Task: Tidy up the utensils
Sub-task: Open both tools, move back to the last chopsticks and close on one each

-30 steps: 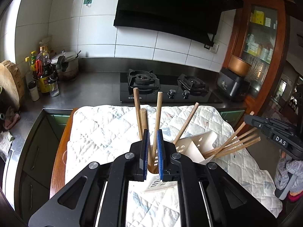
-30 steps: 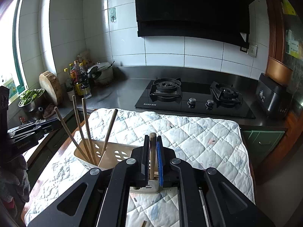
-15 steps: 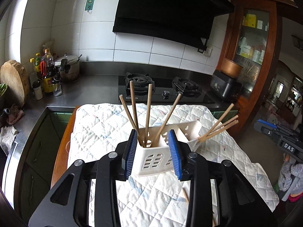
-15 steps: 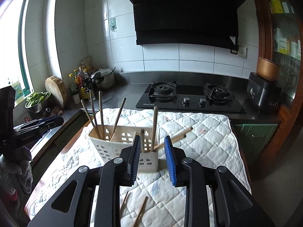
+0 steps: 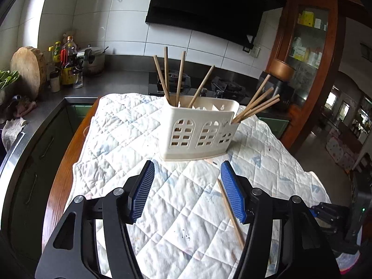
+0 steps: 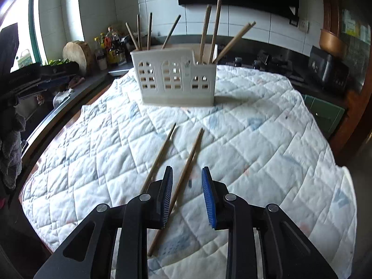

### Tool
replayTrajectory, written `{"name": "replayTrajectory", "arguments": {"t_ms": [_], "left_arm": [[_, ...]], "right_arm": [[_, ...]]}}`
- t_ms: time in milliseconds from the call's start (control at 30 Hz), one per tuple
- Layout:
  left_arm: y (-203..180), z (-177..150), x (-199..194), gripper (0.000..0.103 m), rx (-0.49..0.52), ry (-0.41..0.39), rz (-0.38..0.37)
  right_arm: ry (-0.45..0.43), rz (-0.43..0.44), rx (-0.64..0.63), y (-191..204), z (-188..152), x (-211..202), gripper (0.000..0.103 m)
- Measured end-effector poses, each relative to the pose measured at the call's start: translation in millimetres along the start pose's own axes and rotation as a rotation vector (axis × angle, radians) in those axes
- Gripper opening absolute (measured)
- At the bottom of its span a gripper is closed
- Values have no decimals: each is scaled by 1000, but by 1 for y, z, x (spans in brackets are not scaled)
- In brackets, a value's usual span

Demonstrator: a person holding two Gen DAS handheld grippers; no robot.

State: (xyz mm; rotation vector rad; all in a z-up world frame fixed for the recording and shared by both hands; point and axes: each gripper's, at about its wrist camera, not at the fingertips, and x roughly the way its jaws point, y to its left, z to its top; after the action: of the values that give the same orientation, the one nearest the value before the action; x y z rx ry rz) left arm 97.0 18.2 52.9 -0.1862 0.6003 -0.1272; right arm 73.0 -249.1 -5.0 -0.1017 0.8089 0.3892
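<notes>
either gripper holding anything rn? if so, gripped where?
Nothing held. Left gripper jaws have just been opening, only quilt between them. Right gripper is open, straddling a loose chopstick on the quilt, pads off it.

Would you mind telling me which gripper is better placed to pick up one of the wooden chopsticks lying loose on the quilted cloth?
Right. The right gripper is open with a loose wooden chopstick running between its jaws. The left gripper is open too, but faces the white plastic utensil holder.

Left gripper (image 5: 187,171) fingers just opening, wide and empty; right gripper (image 6: 187,177) fingers narrowly parted.
</notes>
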Motion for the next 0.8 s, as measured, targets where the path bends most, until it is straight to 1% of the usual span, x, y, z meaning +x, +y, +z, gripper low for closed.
{"name": "replayTrajectory", "arguments": {"t_ms": [67,133,200,300,367,467,600,667,800], "left_arm": [[3,-12,0,65,-11,9,13],[4,-24,1,66,-27,27,11],[6,-35,1,66,-41,35,13],[8,-49,-1,68,-48,37,43],[12,-56,-2,68,-57,44,58],[17,-64,-2,69,-77,57,52],[21,-71,-2,69,-88,62,68],[22,-73,-2,69,-92,68,68],[20,-81,-1,69,-89,85,65]], "right_arm": [[24,-7,-4,7,-16,7,26],[46,0,5,14,-29,13,26],[62,15,29,17,-37,19,26],[78,36,80,20,-45,26,26],[86,34,103,21,-48,31,26],[97,30,126,21,-49,37,24],[95,2,134,23,-50,39,21],[92,-15,138,23,-50,40,16],[81,-52,124,25,-51,40,11]]}}
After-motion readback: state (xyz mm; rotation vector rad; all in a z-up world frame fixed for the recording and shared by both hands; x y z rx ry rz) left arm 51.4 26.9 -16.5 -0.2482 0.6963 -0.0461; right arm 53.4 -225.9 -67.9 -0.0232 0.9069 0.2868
